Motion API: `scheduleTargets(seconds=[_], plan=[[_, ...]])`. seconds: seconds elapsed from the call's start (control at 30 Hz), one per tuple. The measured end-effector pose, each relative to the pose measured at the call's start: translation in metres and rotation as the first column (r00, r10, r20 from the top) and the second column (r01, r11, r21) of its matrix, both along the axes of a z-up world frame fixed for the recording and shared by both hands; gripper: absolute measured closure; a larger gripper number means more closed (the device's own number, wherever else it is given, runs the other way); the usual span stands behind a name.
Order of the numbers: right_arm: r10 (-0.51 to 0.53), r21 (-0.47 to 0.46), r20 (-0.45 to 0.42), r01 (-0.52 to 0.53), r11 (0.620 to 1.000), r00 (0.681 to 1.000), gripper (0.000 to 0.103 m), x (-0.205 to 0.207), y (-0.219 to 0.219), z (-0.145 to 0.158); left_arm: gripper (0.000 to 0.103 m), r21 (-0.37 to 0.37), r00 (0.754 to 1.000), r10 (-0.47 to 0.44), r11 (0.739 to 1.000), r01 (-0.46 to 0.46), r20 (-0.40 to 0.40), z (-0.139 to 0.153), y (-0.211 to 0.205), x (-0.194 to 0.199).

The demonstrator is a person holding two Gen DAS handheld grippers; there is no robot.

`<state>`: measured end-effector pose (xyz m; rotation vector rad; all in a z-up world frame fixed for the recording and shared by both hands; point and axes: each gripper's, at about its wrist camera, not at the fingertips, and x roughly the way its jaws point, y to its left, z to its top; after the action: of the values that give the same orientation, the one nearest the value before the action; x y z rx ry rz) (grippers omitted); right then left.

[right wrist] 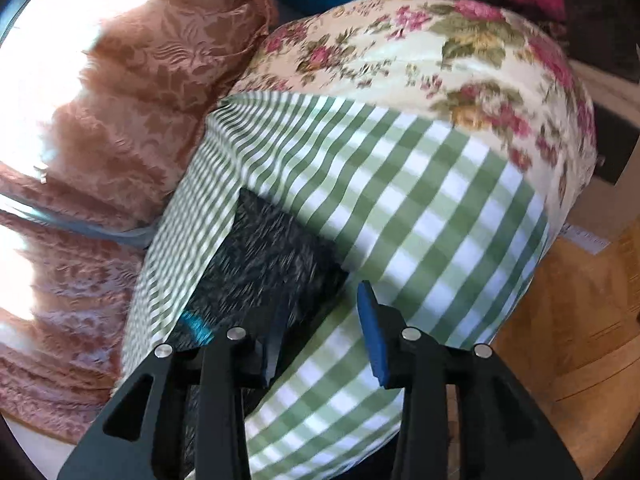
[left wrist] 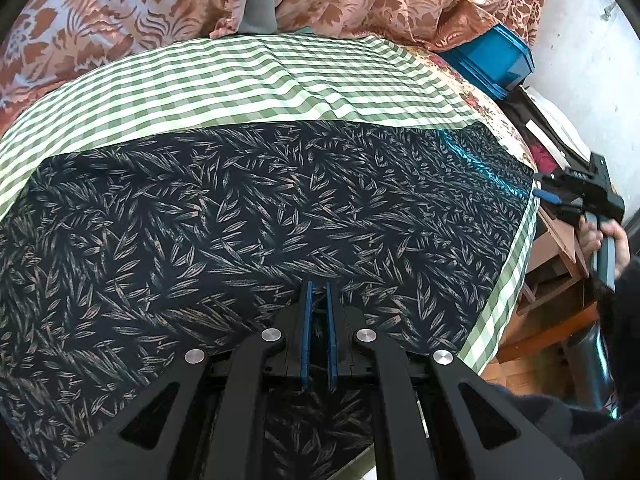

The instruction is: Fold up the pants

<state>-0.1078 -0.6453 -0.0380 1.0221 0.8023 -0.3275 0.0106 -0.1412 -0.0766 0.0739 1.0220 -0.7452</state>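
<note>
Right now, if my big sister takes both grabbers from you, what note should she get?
Left gripper: fingers nearly together over the dark leaf-print pants; whether it pinches cloth, I cannot tell.
Right gripper: open, at the pants' corner by the table's right edge, holding nothing.
Pants: spread flat on the green-and-white checked tablecloth, a teal strip showing near the right end.
Done: laid out smooth, possibly one fold already.
Left: grab the right end and fold it across, then tidy.
</note>
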Motion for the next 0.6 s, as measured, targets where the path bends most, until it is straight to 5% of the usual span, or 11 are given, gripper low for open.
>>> scheduleTargets(seconds=[0.43, 0.6], plan=[[-0.005, 0.139, 0.118, -0.012, 0.99, 0.993, 0.077, 0.018, 0.018, -0.032, 0.099, -0.035, 1.0, 0.026, 0.999, -0.026, -0.011, 0.0, 0.006, -0.002], [-0.005, 0.11, 0.107, -0.007, 0.994, 0.994, 0.085, 0.035, 0.015, -0.033, 0.099, -0.046, 0.998, 0.052, 0.998, -0.053, -0.024, 0.0, 0.013, -0.001]])
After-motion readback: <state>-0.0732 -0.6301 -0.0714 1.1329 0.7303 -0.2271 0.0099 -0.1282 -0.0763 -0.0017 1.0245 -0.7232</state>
